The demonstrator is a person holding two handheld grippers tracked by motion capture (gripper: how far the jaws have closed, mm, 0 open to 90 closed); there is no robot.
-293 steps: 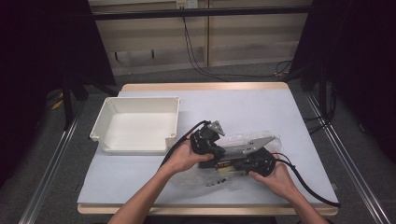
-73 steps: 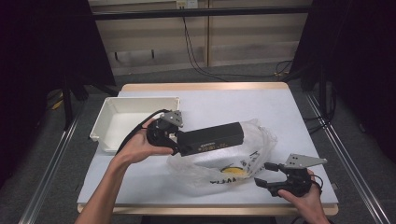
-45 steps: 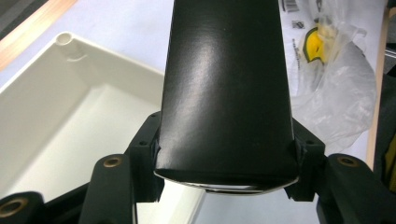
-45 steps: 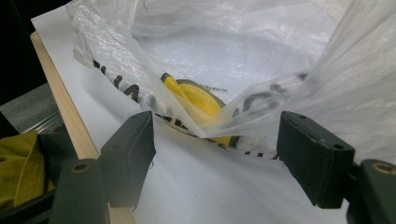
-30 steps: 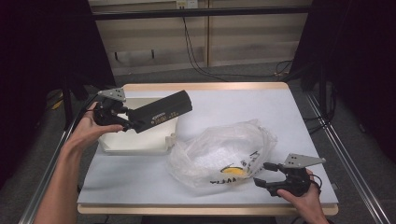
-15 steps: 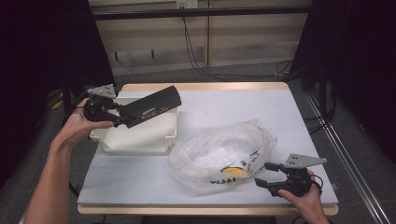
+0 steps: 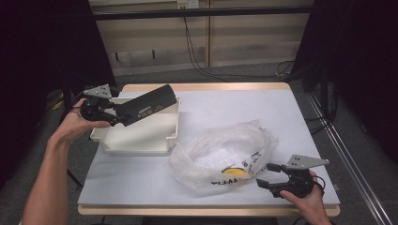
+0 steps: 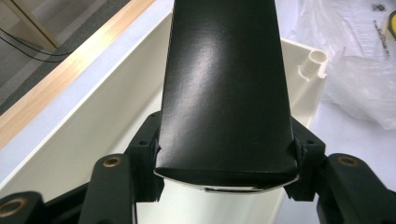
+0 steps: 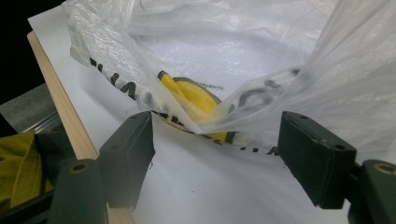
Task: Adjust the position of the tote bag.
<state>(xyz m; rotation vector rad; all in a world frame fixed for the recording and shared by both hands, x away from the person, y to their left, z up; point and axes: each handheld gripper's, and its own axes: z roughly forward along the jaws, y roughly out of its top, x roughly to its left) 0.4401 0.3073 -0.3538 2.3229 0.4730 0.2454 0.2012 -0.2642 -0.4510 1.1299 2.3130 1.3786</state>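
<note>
Boxes: one long black box [image 7: 146, 104], held over the tray, its far end tilted upward; seen end-on in the left gripper view [image 8: 226, 88]
Trays: one white tray [image 7: 141, 140] at the table's left side
Bags: one crumpled clear plastic bag [image 7: 225, 152] with black lettering and a yellow mark, lying right of the tray
Table: one, pale top [image 7: 244, 105]
Left gripper [image 7: 110, 115]: jaws clamped on the box's near end; hand raised at the table's left edge, forearm reaching up from below
Right gripper [image 7: 266, 180]: jaws apart, nothing between them, just beside the bag's edge [image 9: 205, 126]; hand low at the front right corner
</note>
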